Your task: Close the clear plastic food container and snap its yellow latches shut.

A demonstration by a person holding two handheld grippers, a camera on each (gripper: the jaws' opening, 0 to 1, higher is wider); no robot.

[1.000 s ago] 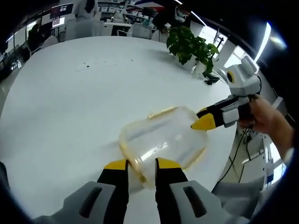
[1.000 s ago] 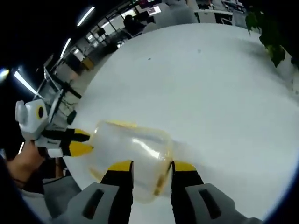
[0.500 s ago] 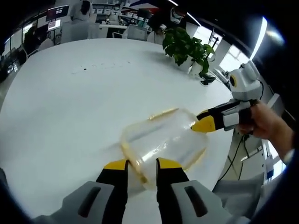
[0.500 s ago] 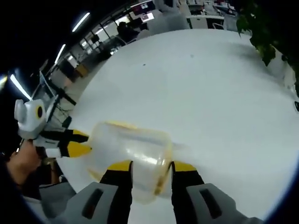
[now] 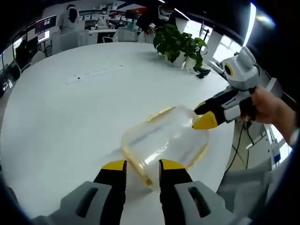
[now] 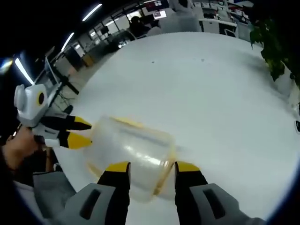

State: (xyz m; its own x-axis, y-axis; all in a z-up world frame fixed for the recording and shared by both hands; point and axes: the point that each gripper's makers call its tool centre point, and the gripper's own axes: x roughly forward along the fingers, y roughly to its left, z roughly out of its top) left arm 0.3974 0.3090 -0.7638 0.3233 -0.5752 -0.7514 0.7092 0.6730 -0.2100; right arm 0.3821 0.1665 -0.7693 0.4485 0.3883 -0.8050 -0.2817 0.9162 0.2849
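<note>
A clear plastic container (image 5: 164, 138) with yellow latches lies on its side just over the white table (image 5: 65, 117), held between both grippers. My left gripper (image 5: 143, 165) is closed on its near end, with a yellow latch strip (image 5: 136, 165) between the jaws. From the right, my right gripper (image 5: 202, 116) clamps the far end, with a hand (image 5: 269, 108) behind it. In the right gripper view, the right gripper (image 6: 152, 167) grips the container (image 6: 131, 150) at its yellow rim, and the left gripper (image 6: 79, 132) holds the opposite end.
A potted green plant (image 5: 180, 42) stands at the table's far right edge. A white strip (image 5: 93, 74) lies further back on the table. Desks, screens and people fill the office behind. The table edge (image 5: 225, 159) runs close by on the right.
Both views have shifted a little with the hands. The container stays held between the two grippers, and neither grip has changed.
</note>
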